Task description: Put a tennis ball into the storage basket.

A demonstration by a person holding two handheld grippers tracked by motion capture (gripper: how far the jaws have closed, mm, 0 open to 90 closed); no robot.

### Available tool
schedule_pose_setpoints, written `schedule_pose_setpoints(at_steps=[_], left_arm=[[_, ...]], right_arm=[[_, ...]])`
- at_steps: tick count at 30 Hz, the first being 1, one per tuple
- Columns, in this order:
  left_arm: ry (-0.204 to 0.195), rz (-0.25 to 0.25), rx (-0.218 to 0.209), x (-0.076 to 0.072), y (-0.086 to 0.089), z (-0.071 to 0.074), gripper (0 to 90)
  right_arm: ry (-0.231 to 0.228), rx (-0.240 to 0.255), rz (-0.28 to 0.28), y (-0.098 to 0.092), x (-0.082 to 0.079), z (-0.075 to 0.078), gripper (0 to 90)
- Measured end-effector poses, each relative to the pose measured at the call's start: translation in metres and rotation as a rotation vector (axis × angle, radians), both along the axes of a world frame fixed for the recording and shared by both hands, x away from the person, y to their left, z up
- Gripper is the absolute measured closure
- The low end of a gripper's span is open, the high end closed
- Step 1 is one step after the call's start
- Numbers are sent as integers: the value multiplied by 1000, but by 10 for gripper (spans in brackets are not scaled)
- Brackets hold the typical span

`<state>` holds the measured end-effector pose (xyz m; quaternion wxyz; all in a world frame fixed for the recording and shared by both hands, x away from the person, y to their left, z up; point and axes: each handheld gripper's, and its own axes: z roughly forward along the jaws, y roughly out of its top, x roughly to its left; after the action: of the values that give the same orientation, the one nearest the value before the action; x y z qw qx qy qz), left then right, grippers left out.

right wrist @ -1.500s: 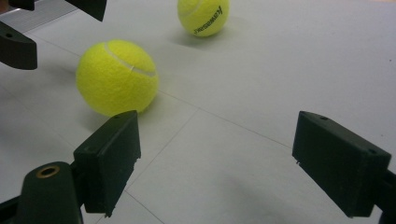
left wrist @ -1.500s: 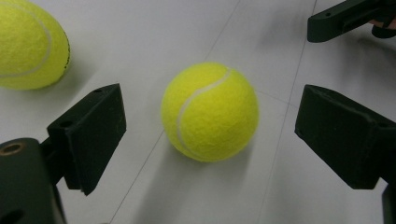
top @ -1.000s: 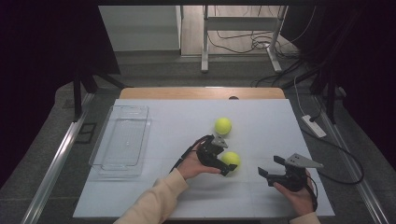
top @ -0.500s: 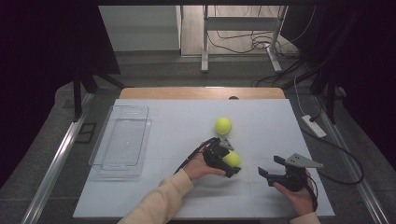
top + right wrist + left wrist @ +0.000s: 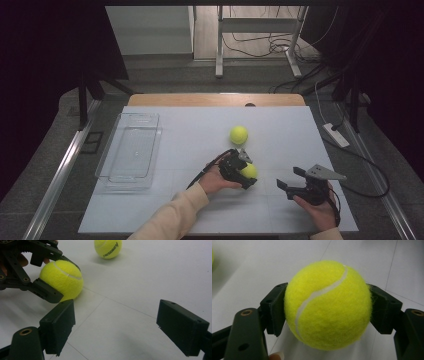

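L tongs (image 5: 246, 175) have just been closing & now pinch a fuzzy yellow-green tennis ball (image 5: 328, 305), blocky matte-black pads pressed into the felt on both sides, curved white seam facing the cam. Ball sits low on the smooth white desk (image 5: 200, 130), centre-right, just beside the R tongs (image 5: 290, 179). R tongs spread wide w/ nothing between, flat rectangular pads hovering over the desk. 2nd tennis ball (image 5: 238, 135), round w/ black lettering, lies near, further back. Clear plastic tray (image 5: 127, 150), rectangular w/ rounded corners, at desk's left, well apart.
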<state>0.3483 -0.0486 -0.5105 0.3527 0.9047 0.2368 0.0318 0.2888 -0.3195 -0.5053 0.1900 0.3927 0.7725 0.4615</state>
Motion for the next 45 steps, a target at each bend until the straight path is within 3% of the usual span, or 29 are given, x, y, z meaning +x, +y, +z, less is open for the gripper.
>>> schedule_pose_setpoints(at_steps=[4, 20, 45], left_arm=[[-46, 3, -2, -5, 0, 6, 271], [-57, 27, -47, -9, 22, 13, 270], [-132, 31, -95, -26, 47, 32, 269]], right_arm=[[0, 3, -4, 0, 0, 0, 154], [-1, 1, -11, -1, -2, 1, 154], [-4, 6, -17, -2, -2, 1, 155]])
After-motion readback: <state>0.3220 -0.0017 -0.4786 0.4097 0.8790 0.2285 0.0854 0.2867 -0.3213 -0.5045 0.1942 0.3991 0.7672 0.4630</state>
